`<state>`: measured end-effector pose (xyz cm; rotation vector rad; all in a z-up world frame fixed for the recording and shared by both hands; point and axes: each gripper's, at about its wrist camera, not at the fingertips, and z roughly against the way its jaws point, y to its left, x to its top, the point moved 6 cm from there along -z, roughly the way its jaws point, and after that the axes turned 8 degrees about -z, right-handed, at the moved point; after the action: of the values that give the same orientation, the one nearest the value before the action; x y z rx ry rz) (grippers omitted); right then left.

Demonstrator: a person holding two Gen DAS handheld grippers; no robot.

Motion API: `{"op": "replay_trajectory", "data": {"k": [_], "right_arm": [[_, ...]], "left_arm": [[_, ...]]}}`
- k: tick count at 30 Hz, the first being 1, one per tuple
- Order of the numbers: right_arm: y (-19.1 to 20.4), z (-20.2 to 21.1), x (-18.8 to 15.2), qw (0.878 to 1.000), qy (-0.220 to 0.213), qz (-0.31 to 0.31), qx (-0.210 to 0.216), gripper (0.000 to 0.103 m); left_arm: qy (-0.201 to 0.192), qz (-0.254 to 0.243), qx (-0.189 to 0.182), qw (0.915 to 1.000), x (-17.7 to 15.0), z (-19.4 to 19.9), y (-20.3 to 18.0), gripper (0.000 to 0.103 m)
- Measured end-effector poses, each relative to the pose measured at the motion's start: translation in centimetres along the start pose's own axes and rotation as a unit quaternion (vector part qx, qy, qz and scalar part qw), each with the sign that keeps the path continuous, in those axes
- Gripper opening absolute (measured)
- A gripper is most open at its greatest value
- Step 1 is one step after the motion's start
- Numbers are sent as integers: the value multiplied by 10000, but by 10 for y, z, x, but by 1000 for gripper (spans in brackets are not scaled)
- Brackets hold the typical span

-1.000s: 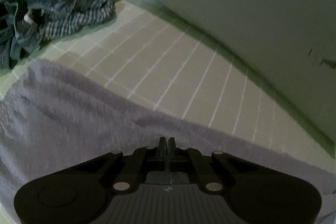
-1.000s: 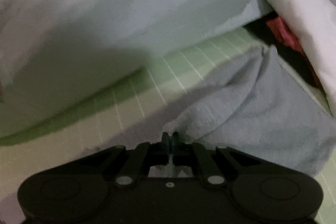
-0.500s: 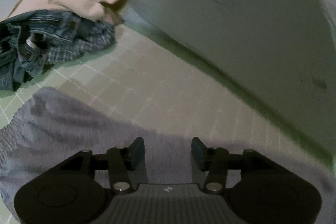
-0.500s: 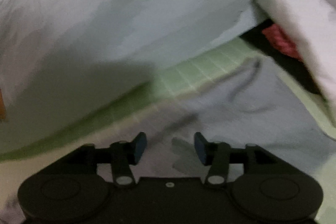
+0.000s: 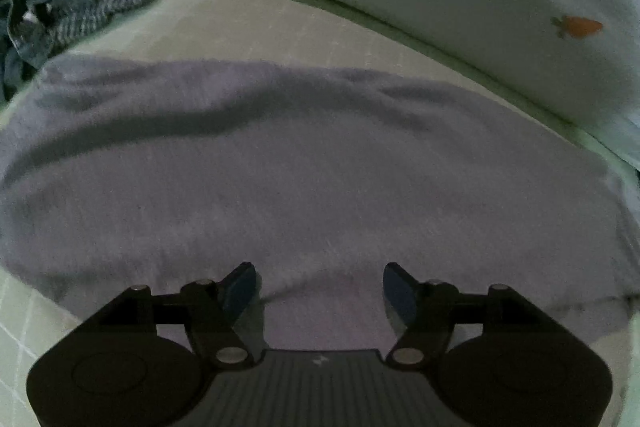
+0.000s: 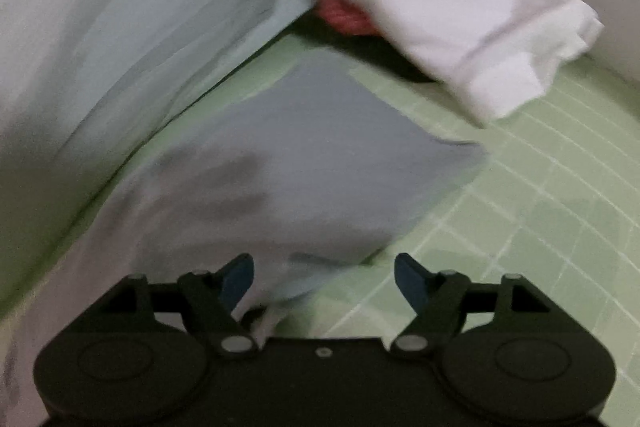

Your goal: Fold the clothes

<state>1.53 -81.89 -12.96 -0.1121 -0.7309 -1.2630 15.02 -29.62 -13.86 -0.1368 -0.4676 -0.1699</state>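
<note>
Item: grey garment [image 5: 304, 179], soft knit, laid flat on the green gridded mat [image 6: 540, 195]. In the left wrist view it fills the middle band of the frame, its long axis running left to right, its far edge straight across the upper third and its near edge passing under the tool at the bottom. In the right wrist view it narrows toward a corner at centre right.

Item: left gripper [image 5: 318, 281], bottom centre of its frame, jaws spread wide, holding nothing, directly above the garment's near hem.

Item: right gripper [image 6: 324, 277], bottom centre of its frame, jaws likewise apart and empty. The cloth lies ahead and to its left; bare mat lies to its right.

Relation of note: the garment extends forward from both tools, so both sit at its near long edge, neither plainly nearer.

Other stock: heap of denim and striped clothes [image 5: 72, 7] at upper left; folded white cloth [image 6: 448, 15] at upper right, over something red [image 6: 344, 15].
</note>
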Motion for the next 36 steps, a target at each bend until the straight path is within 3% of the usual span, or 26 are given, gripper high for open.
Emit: {"op": "replay_trajectory", "data": {"k": [5,6,8,10,12,17,20,23,24,26,28,30,33,36], "right_arm": [[-36,-15,24,9968,-140,-751,-240,77],[-39,-20,29,9963,-167,-795,-282,73],[-46,-29,36,9959,-130,-829,-351,57],[-52,-37,41,9959,-16,-813,-400,17],[-54,-40,47,9975,36,-633,-320,4],[-76,-29,77,9968,-410,-526,-435,1],[-97,-34,87,9943,-373,-898,-447,2],[-99,-40,80,9952,-276,-740,-583,3],[-98,-41,76,9953,-260,-647,-670,4],[-96,-41,69,9951,-230,-471,-842,17],[-97,-37,64,9941,-259,-484,-940,43],[-93,-29,58,9942,-316,-436,-934,56],[-77,-15,41,9956,-357,-14,-861,87],[-58,3,18,9952,-421,509,-720,99]], "left_arm": [[186,-99,69,9998,-8,-4,-7,71],[223,-94,102,9997,-9,-6,-6,71],[280,-94,166,9994,-10,-8,-6,71],[296,-138,215,9992,-9,-8,-7,72],[309,-219,263,9989,-9,-9,-9,73],[320,-344,330,9984,-9,-10,-10,74],[338,-349,308,9983,-9,-10,-7,74],[381,-443,312,9978,-10,-11,-8,74],[397,-485,322,9975,-10,-11,-8,75],[415,-540,344,9971,-11,-12,-9,75],[421,-523,328,9972,-11,-12,-7,76],[415,-383,255,9981,-9,-11,-5,76],[326,43,100,9994,-7,-5,4,76],[69,532,228,9983,-5,8,27,78]]}}
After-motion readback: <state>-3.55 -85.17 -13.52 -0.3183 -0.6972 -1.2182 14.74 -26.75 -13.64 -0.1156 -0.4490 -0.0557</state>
